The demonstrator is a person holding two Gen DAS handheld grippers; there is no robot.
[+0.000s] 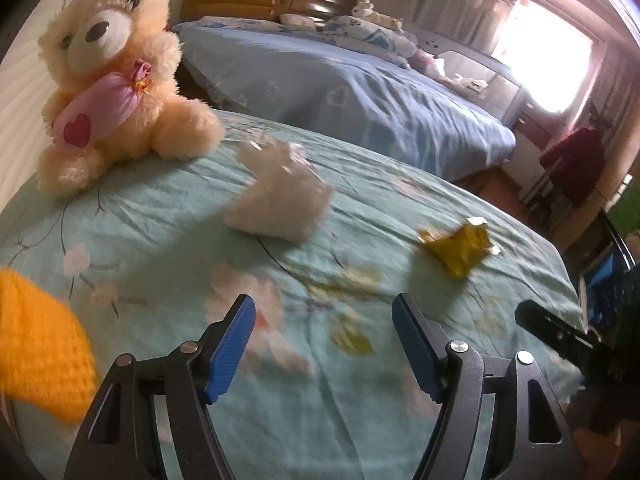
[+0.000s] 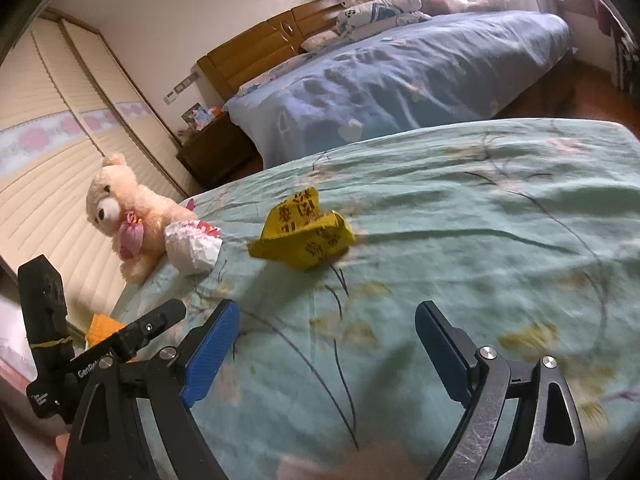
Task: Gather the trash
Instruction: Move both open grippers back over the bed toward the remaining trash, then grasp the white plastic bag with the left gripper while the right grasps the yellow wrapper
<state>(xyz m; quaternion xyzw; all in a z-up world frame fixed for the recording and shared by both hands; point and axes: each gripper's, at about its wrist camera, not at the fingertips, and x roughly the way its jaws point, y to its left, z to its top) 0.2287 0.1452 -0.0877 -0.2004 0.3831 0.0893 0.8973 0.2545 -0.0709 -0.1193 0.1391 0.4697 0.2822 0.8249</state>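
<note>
Yellow wrapper (image 2: 302, 236) lies on the teal bedspread (image 2: 480, 240), ahead of my right gripper (image 2: 326, 344), slightly left. White crumpled paper (image 1: 280, 192) ahead of my left gripper (image 1: 324, 344), beside the teddy bear (image 1: 116, 80). Both held low over the bed, jaws spread wide, holding nothing.

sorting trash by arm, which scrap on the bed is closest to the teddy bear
The crumpled white paper: it lies right against the teddy bear. The yellow wrapper sits apart, farther out on the green bedspread.
</note>
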